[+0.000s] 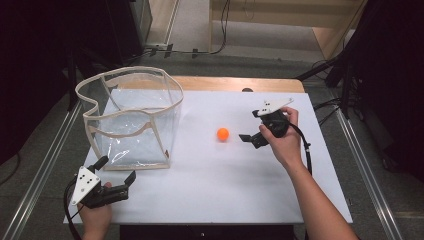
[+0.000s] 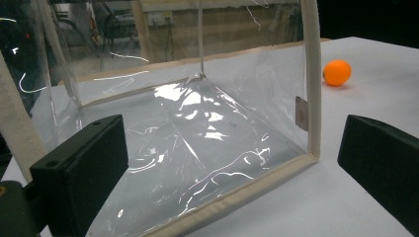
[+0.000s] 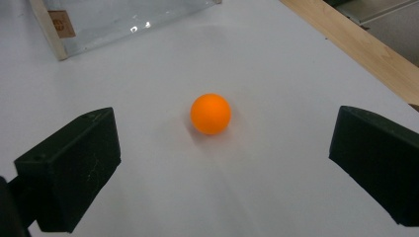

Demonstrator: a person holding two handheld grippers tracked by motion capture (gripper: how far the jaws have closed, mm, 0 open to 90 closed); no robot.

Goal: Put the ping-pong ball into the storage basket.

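Observation:
A small orange ball (image 1: 222,134) lies on the white table sheet (image 1: 225,190), right of centre. My right gripper (image 1: 250,126) is just right of it, open, jaws pointing at the ball. In the right gripper view the ball (image 3: 211,114) sits ahead of and between the spread jaws of my right gripper (image 3: 222,163), untouched. A clear plastic box-shaped bag (image 1: 132,120) with cream trim stands open-topped at the left. My left gripper (image 1: 116,170) is open at its near corner. In the left gripper view the bag (image 2: 197,128) stands close ahead of my left gripper (image 2: 232,163), with the ball (image 2: 337,72) beyond at the right.
The sheet covers a wooden table whose far edge (image 1: 235,83) shows at the back. Metal rails (image 1: 47,150) run along both sides. Dark stands and cables crowd the floor at the far right (image 1: 350,75). A bare stretch of sheet lies between the bag and the ball.

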